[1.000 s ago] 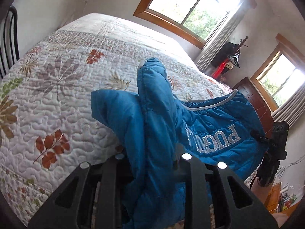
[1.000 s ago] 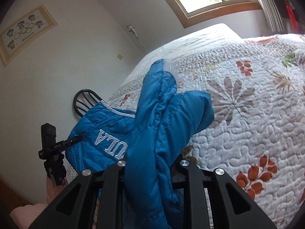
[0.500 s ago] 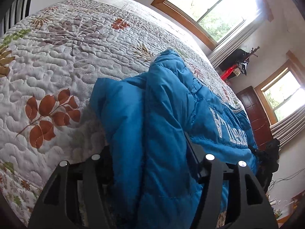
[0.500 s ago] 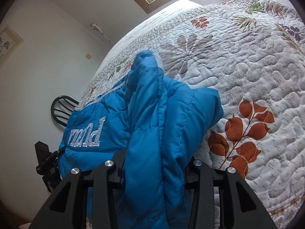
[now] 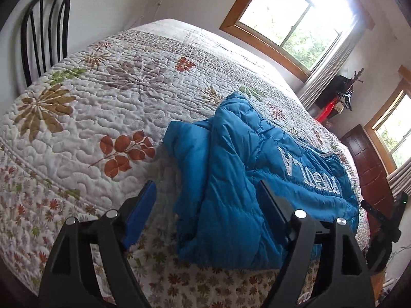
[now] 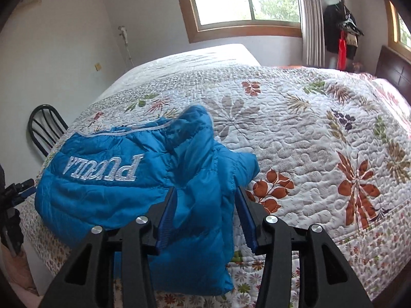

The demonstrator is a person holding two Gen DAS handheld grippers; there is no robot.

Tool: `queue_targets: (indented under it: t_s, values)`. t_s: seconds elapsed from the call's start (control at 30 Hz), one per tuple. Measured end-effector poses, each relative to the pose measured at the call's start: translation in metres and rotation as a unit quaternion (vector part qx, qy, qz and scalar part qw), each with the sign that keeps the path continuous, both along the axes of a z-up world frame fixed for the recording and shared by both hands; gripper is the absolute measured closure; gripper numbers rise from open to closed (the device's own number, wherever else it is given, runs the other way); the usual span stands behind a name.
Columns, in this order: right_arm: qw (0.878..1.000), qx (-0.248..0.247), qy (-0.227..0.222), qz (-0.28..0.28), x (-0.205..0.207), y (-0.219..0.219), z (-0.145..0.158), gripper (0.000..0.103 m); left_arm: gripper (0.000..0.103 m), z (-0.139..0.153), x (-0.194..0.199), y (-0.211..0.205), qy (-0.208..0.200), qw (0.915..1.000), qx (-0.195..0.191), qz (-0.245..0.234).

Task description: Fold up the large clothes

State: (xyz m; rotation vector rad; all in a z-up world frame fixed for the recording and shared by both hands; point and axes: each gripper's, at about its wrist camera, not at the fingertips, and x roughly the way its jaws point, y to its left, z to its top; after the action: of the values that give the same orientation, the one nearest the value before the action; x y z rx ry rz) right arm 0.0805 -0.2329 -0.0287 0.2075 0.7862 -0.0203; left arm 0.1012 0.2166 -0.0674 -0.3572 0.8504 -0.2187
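Observation:
A blue quilted jacket [image 5: 257,169] with white lettering lies folded at the near edge of the bed, its sleeves laid over its body; it also shows in the right wrist view [image 6: 143,179]. My left gripper [image 5: 205,192] is open, its jaws wide apart astride the jacket's left end, not pinching it. My right gripper [image 6: 205,200] is open, its blue pads on either side of the jacket's right end, which hangs a little over the bed edge.
The bed [image 5: 108,118] carries a white quilt with leaf prints [image 6: 321,133]. A black chair [image 5: 43,36] stands at the bed's left side. Windows, a coat rack [image 6: 341,30] and a dark wooden headboard [image 6: 395,66] lie beyond.
Both grippers have let go of the jacket and opened. The jacket, held up before, now rests on the bed. Both grippers have drawn back a little.

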Motion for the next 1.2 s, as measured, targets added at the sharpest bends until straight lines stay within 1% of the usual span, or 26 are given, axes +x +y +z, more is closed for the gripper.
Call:
queue_targets:
  t_s: [0.1,0.13,0.2,0.3,0.37,0.43,0.53,0.67,0.77,0.8,0.97,1.03,1.1,1.2]
  values:
    - [0.999,-0.021,0.000,0.029,-0.008,0.018,0.007,0.065,0.024,0.005,-0.014,-0.012,-0.008,0.9998,0.016,-0.005]
    - [0.999,-0.025,0.005,0.038,-0.010,0.023,0.005,0.067,0.024,0.005,-0.017,-0.018,-0.009,0.9997,0.020,-0.011]
    - [0.998,-0.031,0.015,0.045,-0.011,0.029,0.000,0.070,0.023,0.000,-0.020,-0.027,-0.008,0.9993,0.027,-0.023]
    - [0.998,-0.027,0.042,0.039,-0.005,0.025,-0.017,0.073,0.023,-0.016,-0.015,-0.040,0.010,0.9983,0.050,-0.027]
    - [0.997,-0.022,0.062,0.034,-0.003,0.021,-0.032,0.079,0.023,-0.029,-0.011,-0.043,0.028,0.9978,0.052,-0.030]
    - [0.996,-0.003,0.078,0.035,0.001,0.015,-0.046,0.081,0.021,-0.039,-0.009,-0.043,0.033,0.9974,0.058,-0.028]
    - [0.996,0.015,0.083,0.037,0.004,0.011,-0.059,0.081,0.021,-0.045,-0.008,-0.040,0.036,0.9980,0.044,-0.026]
    - [0.996,0.006,0.083,0.036,0.006,0.015,-0.062,0.081,0.019,-0.050,-0.007,-0.040,0.039,0.9983,0.038,-0.022]
    - [0.996,0.007,0.078,0.034,0.004,0.014,-0.057,0.081,0.019,-0.046,-0.009,-0.039,0.037,0.9986,0.033,-0.019]
    - [0.997,0.009,0.073,0.033,0.002,0.013,-0.053,0.081,0.017,-0.044,-0.011,-0.038,0.038,0.9986,0.033,-0.017]
    - [0.999,0.014,0.037,0.033,-0.018,0.010,-0.032,0.076,0.014,-0.034,-0.033,-0.030,0.040,0.9989,0.026,-0.003]
    - [0.999,0.006,0.031,0.030,-0.025,0.010,-0.027,0.071,0.013,-0.031,-0.041,-0.027,0.042,0.9990,0.016,0.003]
    - [0.999,-0.001,0.029,0.026,-0.028,0.010,-0.023,0.070,0.013,-0.030,-0.048,-0.026,0.043,0.9991,0.004,0.006]
    - [0.999,-0.008,0.032,0.020,-0.032,0.008,-0.021,0.070,0.013,-0.031,-0.054,-0.028,0.046,0.9986,-0.024,0.003]
